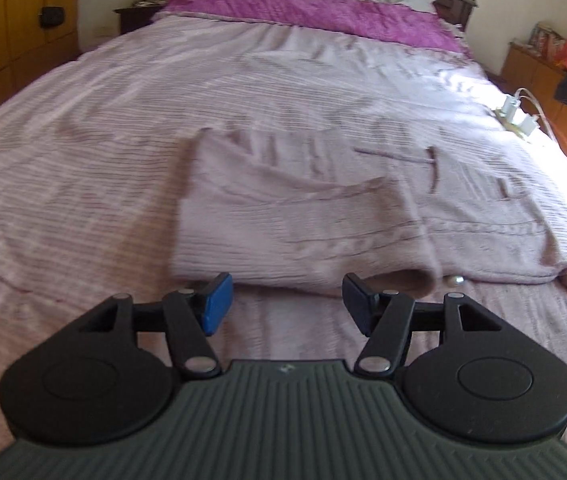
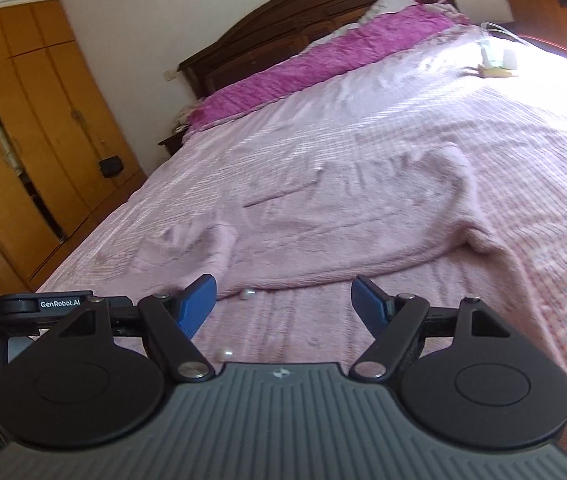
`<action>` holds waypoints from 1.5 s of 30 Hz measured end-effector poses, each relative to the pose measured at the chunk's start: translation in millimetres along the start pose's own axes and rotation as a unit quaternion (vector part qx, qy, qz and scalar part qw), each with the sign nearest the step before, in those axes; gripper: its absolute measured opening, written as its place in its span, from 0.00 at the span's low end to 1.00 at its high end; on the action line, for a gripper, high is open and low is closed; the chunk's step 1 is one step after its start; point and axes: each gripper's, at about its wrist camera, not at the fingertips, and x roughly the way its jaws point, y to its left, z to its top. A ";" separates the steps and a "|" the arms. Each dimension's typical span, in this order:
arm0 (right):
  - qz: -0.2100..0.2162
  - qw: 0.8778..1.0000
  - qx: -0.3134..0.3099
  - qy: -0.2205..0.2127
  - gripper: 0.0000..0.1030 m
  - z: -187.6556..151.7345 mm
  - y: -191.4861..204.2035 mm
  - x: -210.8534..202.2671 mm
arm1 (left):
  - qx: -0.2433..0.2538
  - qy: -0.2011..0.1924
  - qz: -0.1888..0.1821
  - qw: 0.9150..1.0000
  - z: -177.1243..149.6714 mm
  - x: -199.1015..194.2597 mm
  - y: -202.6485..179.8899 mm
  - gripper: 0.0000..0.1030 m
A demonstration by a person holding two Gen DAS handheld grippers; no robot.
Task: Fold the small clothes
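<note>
Two grippers, both poised over a bed: left gripper [image 1: 287, 304] spread wide with nothing between its blue pads [image 1: 215, 304], right gripper [image 2: 285, 306] likewise spread wide and empty. Just beyond the left fingertips, one small pale pink garment [image 1: 283, 216], partly folded, flat on the pink striped bedspread [image 1: 83, 152] and nearly matching it in colour; seen from the right wrist as a rumpled spread of cloth [image 2: 343, 232] near the foot of the bed. Two small pearly beads visible by the garment's near hem [image 2: 246, 293] and closer to the right gripper [image 2: 223, 354]. One magenta blanket [image 1: 307, 12] across the head of the bed, below a dark wooden headboard [image 2: 303, 12]. White plugs [image 1: 517, 118] at the bed's right edge. One wooden wardrobe [image 2: 31, 128] along the left wall.
</note>
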 end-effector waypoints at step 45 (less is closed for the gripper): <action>0.089 0.979 -0.182 0.029 0.05 31.0 175.4 142.2 | -0.044 0.017 0.094 0.995 -19.3 -27.3 101.0 0.60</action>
